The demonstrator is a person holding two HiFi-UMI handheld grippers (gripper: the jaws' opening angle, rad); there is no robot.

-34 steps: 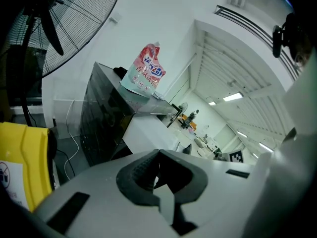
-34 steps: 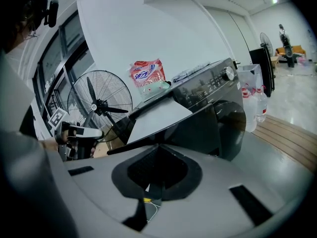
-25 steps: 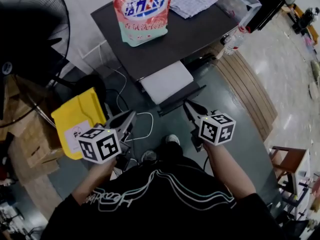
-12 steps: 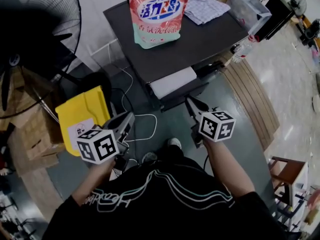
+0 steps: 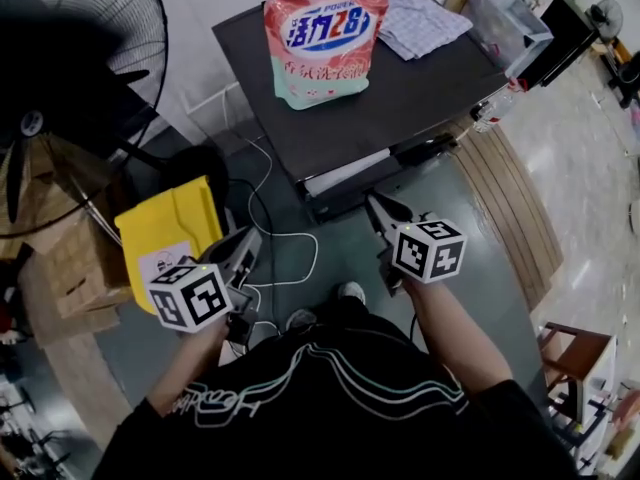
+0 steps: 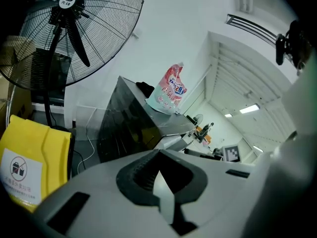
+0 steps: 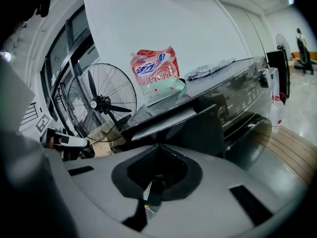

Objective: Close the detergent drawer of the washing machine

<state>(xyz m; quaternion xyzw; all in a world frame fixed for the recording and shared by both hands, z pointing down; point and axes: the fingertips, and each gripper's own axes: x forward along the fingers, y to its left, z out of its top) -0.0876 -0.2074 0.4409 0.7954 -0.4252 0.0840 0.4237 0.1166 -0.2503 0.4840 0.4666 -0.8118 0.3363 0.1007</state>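
Observation:
The dark washing machine (image 5: 400, 88) stands ahead of me. Its detergent drawer (image 5: 348, 173) sticks out a short way at the front left, with a strip of white inside showing behind its dark front panel (image 7: 198, 128). My right gripper (image 5: 372, 200) is shut with nothing in it, and its tip rests at that front panel. In the right gripper view the panel rises just past the closed jaws of the right gripper (image 7: 156, 145). My left gripper (image 5: 256, 235) hangs lower left, shut and holding nothing, away from the machine; the left gripper (image 6: 158, 155) points toward the machine's side.
A pink detergent bag (image 5: 325, 33) and a folded cloth (image 5: 425, 18) lie on the machine's top. A yellow bin (image 5: 165, 233) and a standing fan (image 5: 60, 58) are at the left, with cables (image 5: 270, 238) on the floor. A bottle (image 5: 492, 108) and a wooden platform (image 5: 515, 208) are at the right.
The drawer has slid most of the way into the machine. My right gripper has followed it forward at its front panel. The left gripper has barely moved.

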